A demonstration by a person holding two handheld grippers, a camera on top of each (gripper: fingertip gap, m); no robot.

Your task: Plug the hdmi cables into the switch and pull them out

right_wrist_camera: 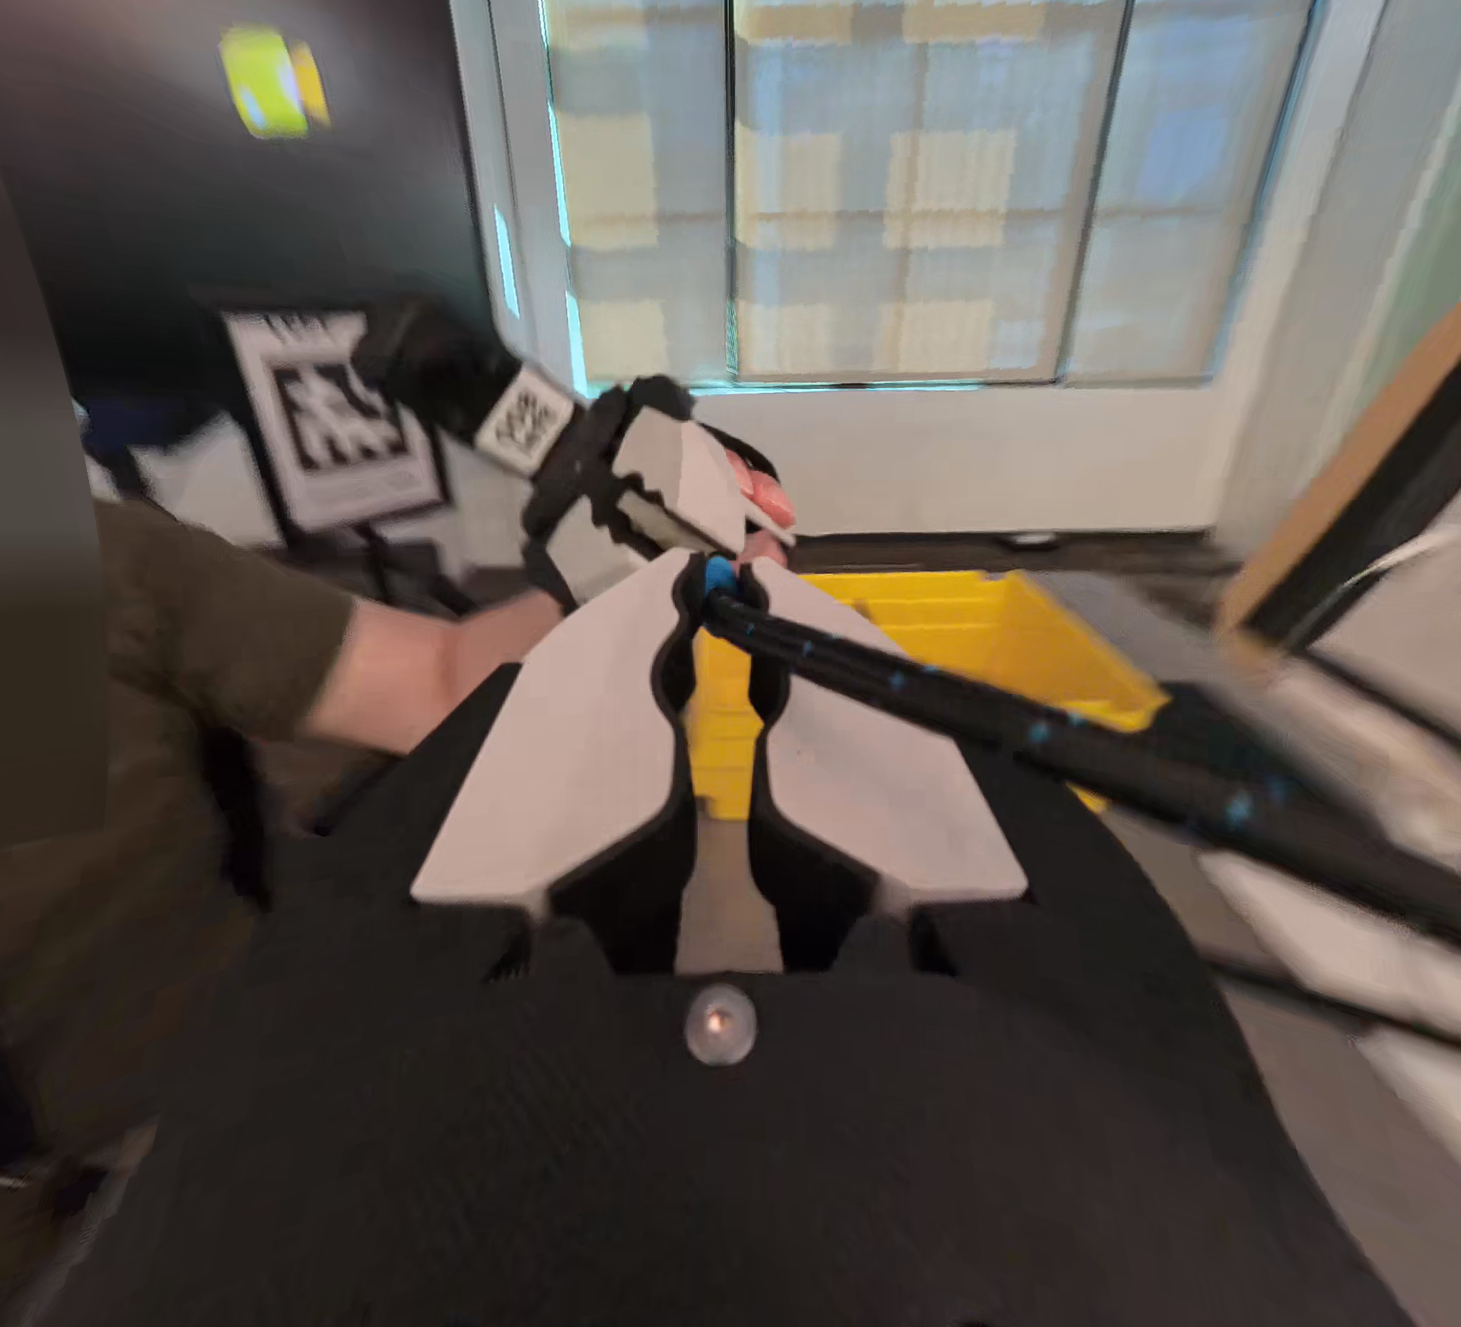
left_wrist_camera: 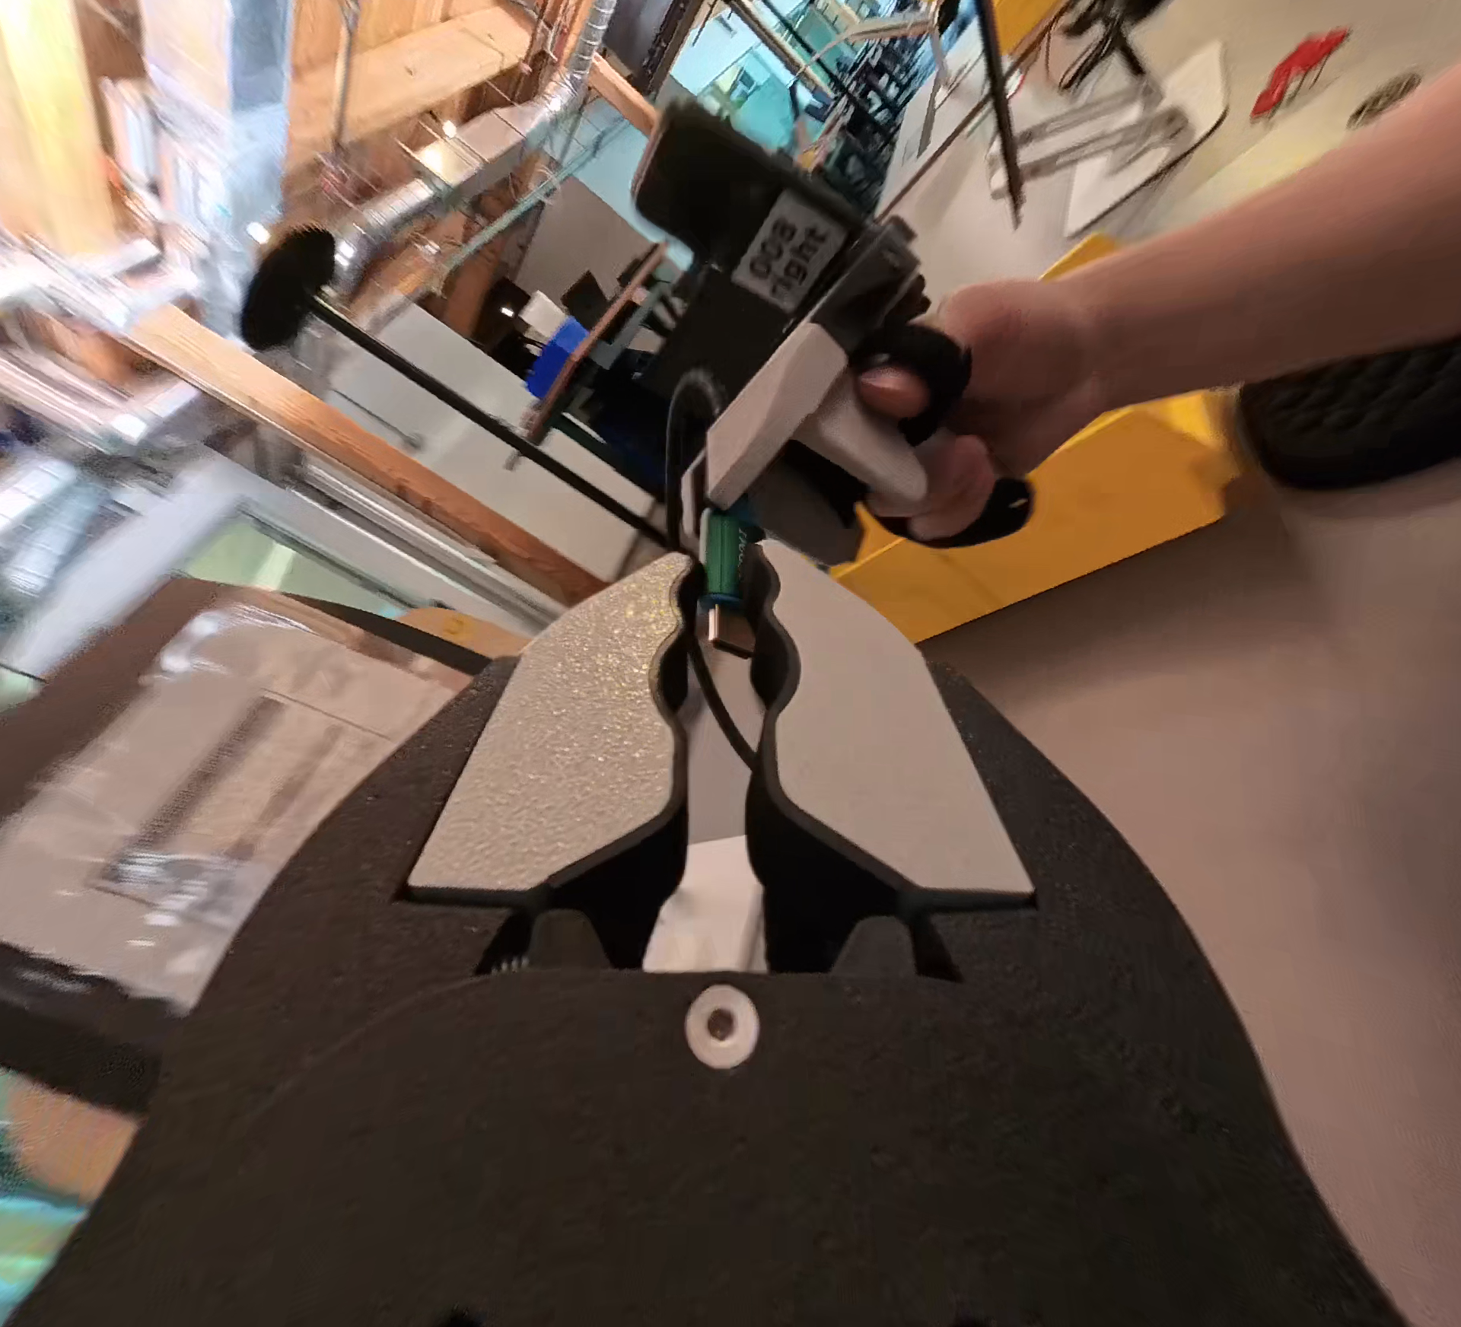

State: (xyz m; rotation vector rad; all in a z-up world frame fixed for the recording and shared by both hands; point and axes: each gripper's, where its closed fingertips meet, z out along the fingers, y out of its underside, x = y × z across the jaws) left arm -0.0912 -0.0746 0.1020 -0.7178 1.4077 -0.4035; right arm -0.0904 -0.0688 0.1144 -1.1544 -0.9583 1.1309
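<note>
Here we see the left gripper [left_wrist_camera: 723,581] clamped on a green metal adapter with a silver plug tip [left_wrist_camera: 726,566]. The right gripper [right_wrist_camera: 718,577] is clamped on the blue plug [right_wrist_camera: 718,572] of a black braided cable [right_wrist_camera: 988,716], above a yellow plastic bin [right_wrist_camera: 949,625].

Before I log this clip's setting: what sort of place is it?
Probably a workshop or lab: exposed timber beams, metal ducting, and a yellow bin on the floor.
</note>
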